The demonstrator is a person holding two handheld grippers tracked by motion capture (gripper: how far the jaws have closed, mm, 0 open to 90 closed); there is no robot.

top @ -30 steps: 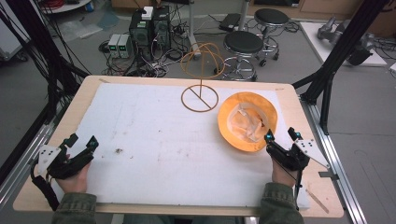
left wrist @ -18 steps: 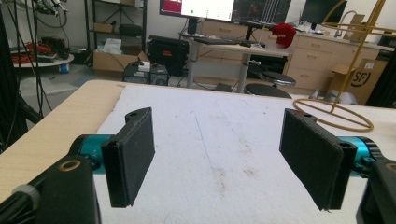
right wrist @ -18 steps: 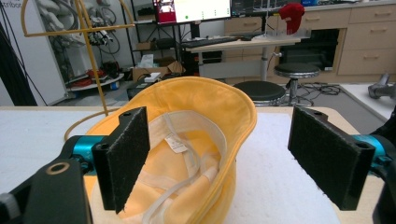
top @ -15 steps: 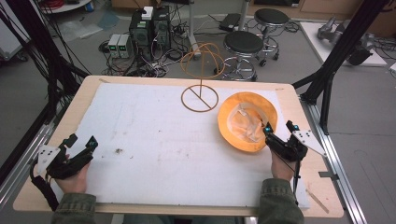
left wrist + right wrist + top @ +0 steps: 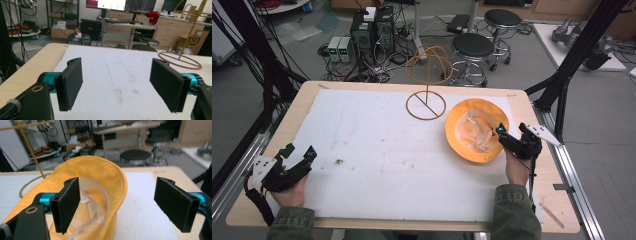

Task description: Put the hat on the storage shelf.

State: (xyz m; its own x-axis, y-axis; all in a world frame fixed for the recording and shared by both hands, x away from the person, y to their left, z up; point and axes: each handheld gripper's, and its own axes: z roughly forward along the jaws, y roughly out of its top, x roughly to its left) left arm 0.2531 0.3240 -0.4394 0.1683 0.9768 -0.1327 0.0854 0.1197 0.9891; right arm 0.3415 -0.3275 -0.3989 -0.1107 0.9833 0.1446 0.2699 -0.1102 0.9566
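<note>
An orange bucket hat point(image 5: 477, 130) lies upside down on the right of the white pad, its pale lining facing up point(image 5: 95, 202). My right gripper point(image 5: 513, 134) is open at the hat's right rim; in the right gripper view point(image 5: 120, 206) the rim rises between the jaws, the left jaw over the hat's inside. A gold wire hat stand point(image 5: 426, 102) stands behind the hat, with its ring base on the pad point(image 5: 180, 60). My left gripper point(image 5: 298, 154) rests open at the front left of the table, nothing between its jaws point(image 5: 117, 86).
The white foam pad point(image 5: 387, 150) covers most of the wooden table point(image 5: 522, 95). Small dark specks point(image 5: 337, 161) lie near the left gripper. Black frame struts point(image 5: 562, 85) rise at the right; stools and computer gear stand on the floor beyond the table.
My right gripper has moved forward and left to the hat's rim, so its jaws now straddle the edge. The left gripper has stayed put.
</note>
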